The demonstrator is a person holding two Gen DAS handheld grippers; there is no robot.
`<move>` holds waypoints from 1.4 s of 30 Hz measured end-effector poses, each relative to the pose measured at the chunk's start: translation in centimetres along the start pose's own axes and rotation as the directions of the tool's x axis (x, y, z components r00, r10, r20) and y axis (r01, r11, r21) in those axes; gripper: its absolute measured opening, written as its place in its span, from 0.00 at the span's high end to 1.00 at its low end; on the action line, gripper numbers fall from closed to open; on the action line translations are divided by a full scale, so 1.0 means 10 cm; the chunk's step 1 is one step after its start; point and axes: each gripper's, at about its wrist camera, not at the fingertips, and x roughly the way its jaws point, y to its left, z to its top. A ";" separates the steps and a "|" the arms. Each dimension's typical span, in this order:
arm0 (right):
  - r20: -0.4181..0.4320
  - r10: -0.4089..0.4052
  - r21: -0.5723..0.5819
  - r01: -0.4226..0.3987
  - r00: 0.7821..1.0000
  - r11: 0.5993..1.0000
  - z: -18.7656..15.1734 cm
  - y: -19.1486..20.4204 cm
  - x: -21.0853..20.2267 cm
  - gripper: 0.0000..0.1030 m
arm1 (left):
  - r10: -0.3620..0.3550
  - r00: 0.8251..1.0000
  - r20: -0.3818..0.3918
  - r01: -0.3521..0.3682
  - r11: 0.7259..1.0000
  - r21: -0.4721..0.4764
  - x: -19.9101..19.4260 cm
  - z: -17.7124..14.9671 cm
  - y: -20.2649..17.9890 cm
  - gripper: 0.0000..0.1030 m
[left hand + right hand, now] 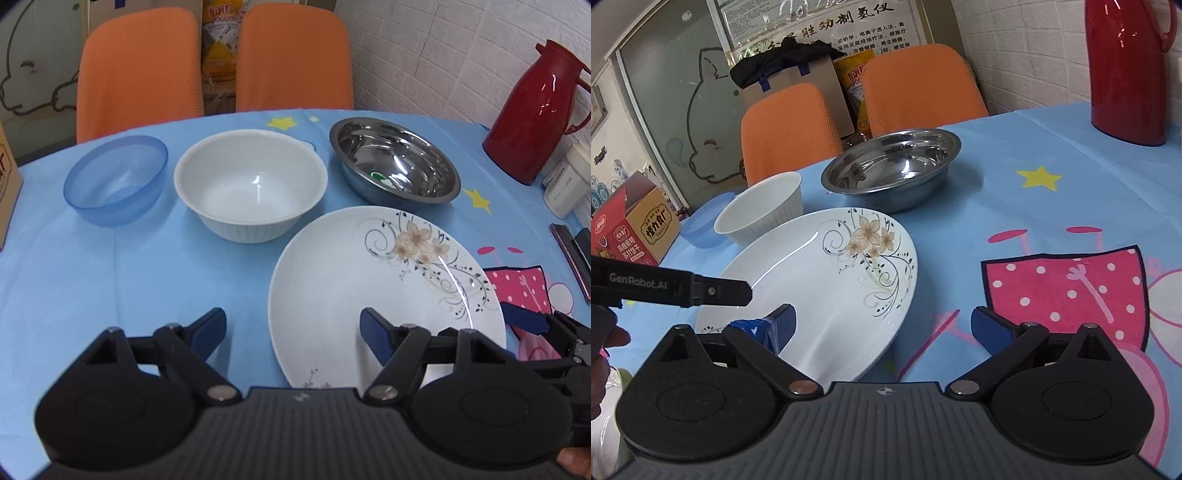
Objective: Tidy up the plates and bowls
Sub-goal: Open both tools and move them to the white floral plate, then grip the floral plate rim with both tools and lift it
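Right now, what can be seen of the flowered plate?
The flowered plate is white and glossy, apparently ceramic, with beige blossoms and black scrolling vines on one side. It lies flat and empty on the blue tablecloth, nearer than the white bowl and steel basin. The open left gripper straddles its near-left edge; the open right gripper straddles its near-right edge. Contact cannot be told.

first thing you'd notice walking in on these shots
The big white plate with the flower print lies nearest, on the blue cartoon tablecloth, with both open grippers, left and right, hovering at its near edge. Behind it runs a row of three empty bowls: blue plastic bowl at left, white bowl in the middle, steel bowl at right. A glossy red thermos jug stands far right by the wall.
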 end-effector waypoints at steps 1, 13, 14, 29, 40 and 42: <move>-0.003 -0.006 -0.021 0.006 1.000 1.000 0.01 0.04 0.03 0.14 | -0.012 1.000 -0.010 0.012 1.000 0.004 0.05 0.01 -0.01 0.29; -0.038 -0.009 -0.192 0.002 0.999 0.981 0.04 0.38 0.26 0.11 | 0.017 0.999 0.027 -0.018 0.999 0.036 0.16 -0.02 -0.09 0.31; -0.037 -0.030 -0.213 0.022 0.999 0.977 0.02 0.42 0.28 0.11 | 0.019 0.999 0.030 -0.020 0.999 0.036 0.16 -0.02 -0.09 0.31; -0.003 -0.019 -0.231 0.017 1.000 0.973 -0.03 0.41 0.27 0.11 | 0.018 0.999 0.044 -0.020 0.999 0.044 0.15 -0.07 -0.10 0.30; -0.021 -0.055 -0.151 0.051 0.998 0.987 -0.02 0.49 0.20 0.11 | 0.030 0.999 0.018 -0.031 0.997 0.072 0.06 -0.10 -0.26 0.35; -0.010 -0.043 -0.138 0.041 0.999 0.990 -0.05 0.49 0.16 0.11 | 0.032 0.999 0.031 -0.035 0.996 0.078 0.00 -0.12 -0.26 0.35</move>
